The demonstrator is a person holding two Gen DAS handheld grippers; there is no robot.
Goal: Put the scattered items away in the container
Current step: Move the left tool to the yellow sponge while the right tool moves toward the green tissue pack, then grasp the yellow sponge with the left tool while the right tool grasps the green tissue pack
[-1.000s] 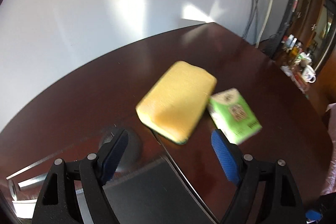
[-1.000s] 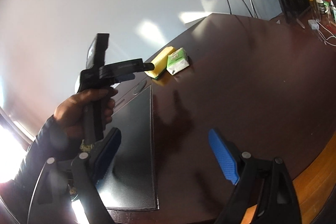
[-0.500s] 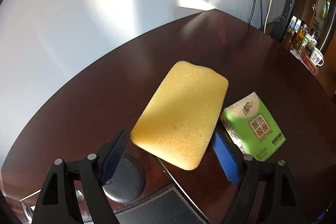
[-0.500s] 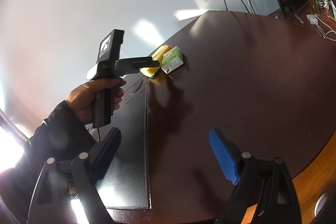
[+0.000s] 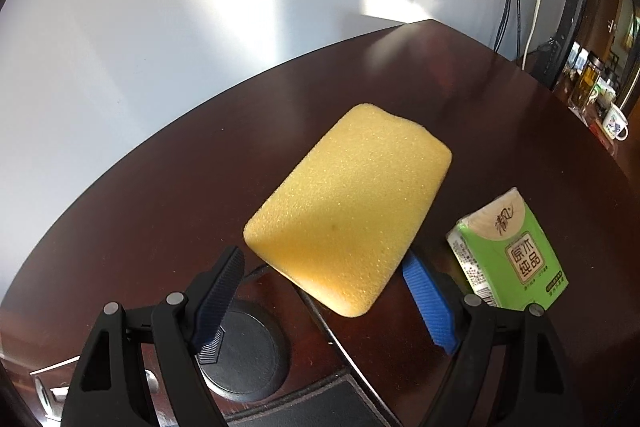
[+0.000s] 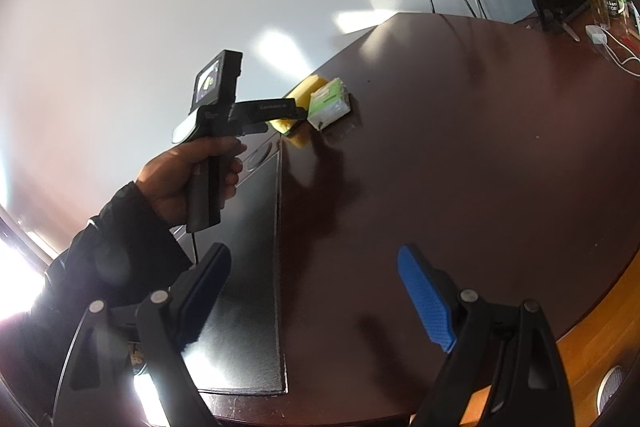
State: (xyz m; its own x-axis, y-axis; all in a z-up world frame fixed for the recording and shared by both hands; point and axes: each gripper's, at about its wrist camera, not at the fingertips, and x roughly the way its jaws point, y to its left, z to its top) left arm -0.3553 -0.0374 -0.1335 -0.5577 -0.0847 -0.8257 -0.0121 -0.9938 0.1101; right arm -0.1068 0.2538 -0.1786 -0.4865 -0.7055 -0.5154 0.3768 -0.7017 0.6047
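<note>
The left claw [image 5: 324,291] hangs over the dark reddish-brown wooden table [image 5: 168,211] with its jaws spread apart, tilted down toward a flat yellow rectangular sponge [image 5: 348,207] that lies on the wood. The near end of the sponge sits in the gap between the two blue ribbed pads [image 5: 426,301], and whether either pad touches it cannot be told from this view; nothing is clamped. Just beside the sponge, on its right in the left wrist view, lies a small green and cream packet of tissues [image 5: 508,251] printed with Chinese characters, flat on the table. Below the left claw a round black cable grommet cover [image 5: 248,355] is set into the table, next to the corner of a black rectangular desk mat [image 6: 244,267]. From the right wrist view the person's left hand [image 6: 192,179], in a dark sleeve, grips the handle of the left claw, which reaches toward the sponge and tissue packet near the far edge of the table by the pale grey wall [image 6: 160,7]. The right claw [image 6: 316,287] has its jaws wide apart over bare wood and the edge of the desk mat, well away from both items and holding nothing. No container shows in either view. A white mug [image 5: 614,123] and bottles stand on a far surface at the right.
</note>
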